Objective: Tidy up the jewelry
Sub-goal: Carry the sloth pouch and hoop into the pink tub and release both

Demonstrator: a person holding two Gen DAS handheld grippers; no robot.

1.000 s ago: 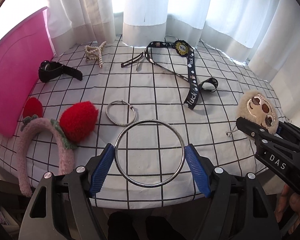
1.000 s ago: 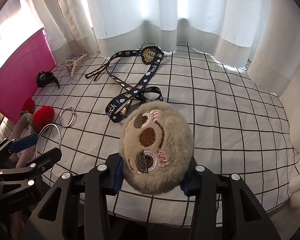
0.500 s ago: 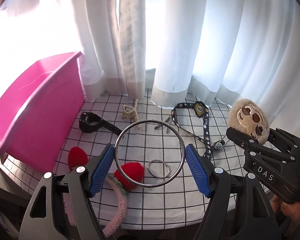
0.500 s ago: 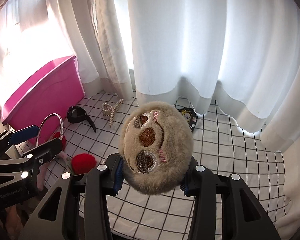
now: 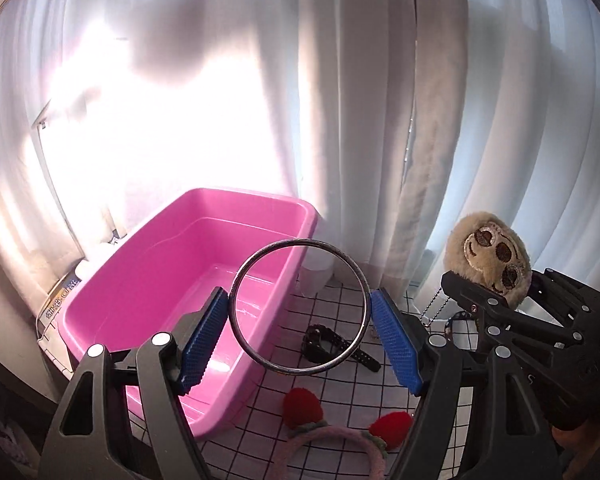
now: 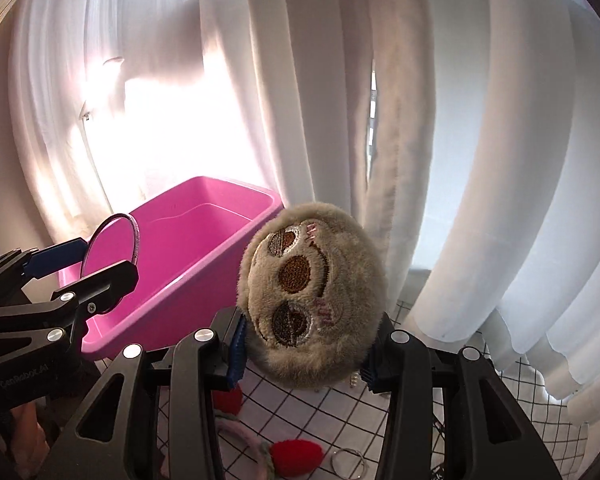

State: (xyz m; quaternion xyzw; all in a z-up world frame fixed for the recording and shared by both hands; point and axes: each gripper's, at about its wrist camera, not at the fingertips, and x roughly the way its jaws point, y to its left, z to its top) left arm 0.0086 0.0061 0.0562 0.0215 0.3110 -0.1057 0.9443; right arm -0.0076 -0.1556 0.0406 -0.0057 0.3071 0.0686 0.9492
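Note:
My left gripper [image 5: 300,332] is shut on a large silver bangle [image 5: 356,272], which stands upright between the blue pads, in the air at the near right corner of the pink bin [image 5: 148,280]. My right gripper [image 6: 302,354] is shut on a beige plush sloth keychain [image 6: 312,300]; in the left wrist view the plush sloth keychain [image 5: 488,252] hangs at the right with its ball chain dangling. From the right wrist view the bangle [image 6: 134,236] and the left gripper [image 6: 100,264] sit at the left, in front of the pink bin [image 6: 204,240].
On the checked tablecloth [image 5: 340,392] lie a black watch [image 5: 324,344], a pink headband with red pompoms [image 5: 324,436] and a small silver ring [image 6: 350,462]. White curtains [image 5: 380,120] hang behind the table. The bin's inside shows nothing in it.
Both grippers rose from the table and swung left toward the pink bin, still holding the bangle and the plush sloth. The bin's inside has come into view.

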